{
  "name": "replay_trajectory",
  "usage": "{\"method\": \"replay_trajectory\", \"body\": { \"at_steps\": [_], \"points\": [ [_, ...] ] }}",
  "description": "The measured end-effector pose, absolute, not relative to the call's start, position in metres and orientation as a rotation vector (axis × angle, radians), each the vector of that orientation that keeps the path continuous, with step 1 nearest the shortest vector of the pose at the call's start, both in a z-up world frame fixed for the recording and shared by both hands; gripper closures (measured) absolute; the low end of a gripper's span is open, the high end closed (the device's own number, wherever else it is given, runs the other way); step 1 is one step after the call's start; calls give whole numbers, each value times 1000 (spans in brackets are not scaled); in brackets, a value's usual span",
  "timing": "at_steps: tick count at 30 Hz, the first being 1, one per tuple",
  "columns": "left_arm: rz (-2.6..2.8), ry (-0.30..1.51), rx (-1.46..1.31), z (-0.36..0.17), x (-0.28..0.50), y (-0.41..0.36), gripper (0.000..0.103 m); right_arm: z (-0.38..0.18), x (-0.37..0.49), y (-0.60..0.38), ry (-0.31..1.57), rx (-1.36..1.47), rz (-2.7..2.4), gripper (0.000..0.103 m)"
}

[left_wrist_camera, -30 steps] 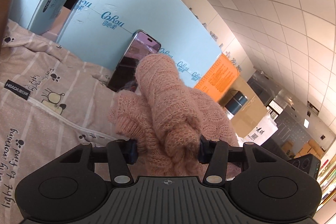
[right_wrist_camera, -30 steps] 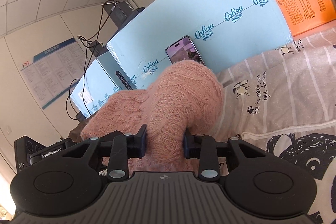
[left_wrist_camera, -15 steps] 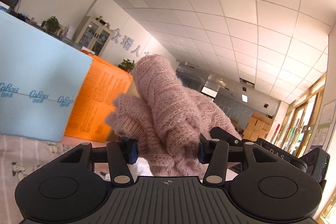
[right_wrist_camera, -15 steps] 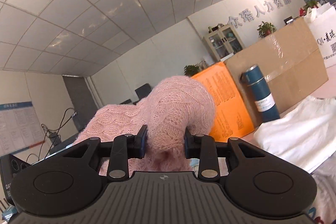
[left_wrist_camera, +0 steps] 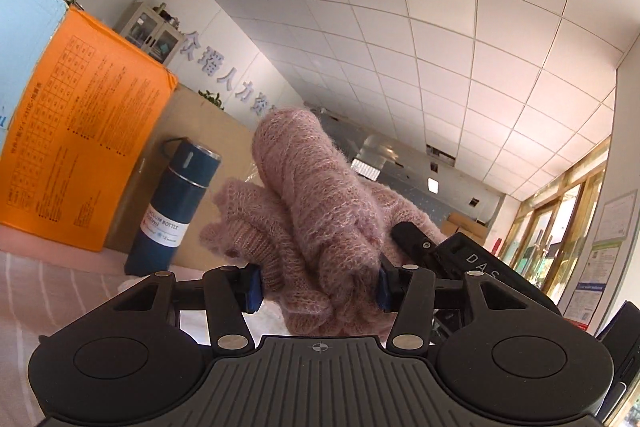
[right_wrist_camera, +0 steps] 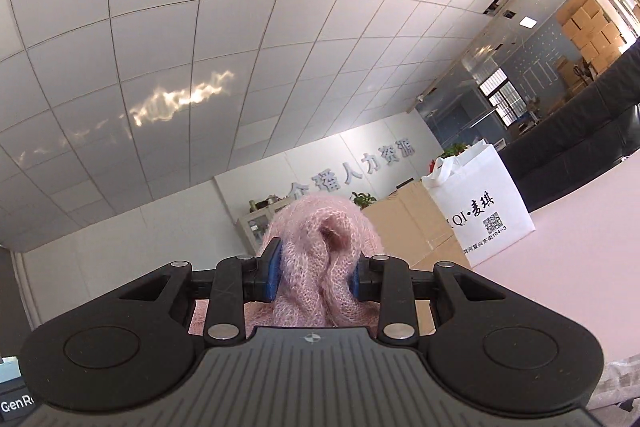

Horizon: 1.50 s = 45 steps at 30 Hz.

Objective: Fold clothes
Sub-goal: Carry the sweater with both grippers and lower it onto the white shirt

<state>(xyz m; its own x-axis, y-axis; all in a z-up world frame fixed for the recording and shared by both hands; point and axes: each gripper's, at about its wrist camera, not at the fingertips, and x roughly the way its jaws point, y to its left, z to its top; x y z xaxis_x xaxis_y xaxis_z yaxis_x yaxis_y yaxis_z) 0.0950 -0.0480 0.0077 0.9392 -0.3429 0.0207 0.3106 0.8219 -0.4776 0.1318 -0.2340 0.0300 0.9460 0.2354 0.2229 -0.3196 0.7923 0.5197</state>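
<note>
Both tools pinch the pink sweater (left_wrist_camera: 320, 211). Left tool (left_wrist_camera: 318, 287) clamps a thick bunched fold, raised toward the ceiling; a blue bottle (left_wrist_camera: 176, 203) stands behind. Right tool (right_wrist_camera: 316, 273) grips another bunch, near a white bag (right_wrist_camera: 476, 203).

We hold both grippers tilted up toward the ceiling; left gripper (left_wrist_camera: 318, 287) clamped on the pink sweater (left_wrist_camera: 316, 203), right gripper (right_wrist_camera: 316, 273) clamped on it too.
</note>
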Motion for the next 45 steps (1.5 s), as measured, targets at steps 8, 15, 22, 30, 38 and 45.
{"method": "replay_trajectory", "body": {
  "at_steps": [8, 15, 22, 30, 38, 45],
  "points": [
    [-376, 187, -543, -39, 148, -45, 54, -29, 186, -231, 5, 514, 147, 74],
    [-323, 274, -529, -51, 157, -42, 53, -41, 201, -217, 102, 431, 77, 71],
    [-147, 230, -518, -51, 149, -27, 8, -52, 221, -212, 223, 366, 13, 40],
    [-42, 391, -495, -71, 170, -17, 2, -61, 243, -217, 341, 400, 0, 27],
    [-23, 404, -481, -75, 171, -18, 0, -66, 264, -208, 421, 365, -39, 10],
    [-5, 373, -455, -71, 162, -20, 0, -67, 259, -215, 390, 416, -9, 5]
  ]
}}
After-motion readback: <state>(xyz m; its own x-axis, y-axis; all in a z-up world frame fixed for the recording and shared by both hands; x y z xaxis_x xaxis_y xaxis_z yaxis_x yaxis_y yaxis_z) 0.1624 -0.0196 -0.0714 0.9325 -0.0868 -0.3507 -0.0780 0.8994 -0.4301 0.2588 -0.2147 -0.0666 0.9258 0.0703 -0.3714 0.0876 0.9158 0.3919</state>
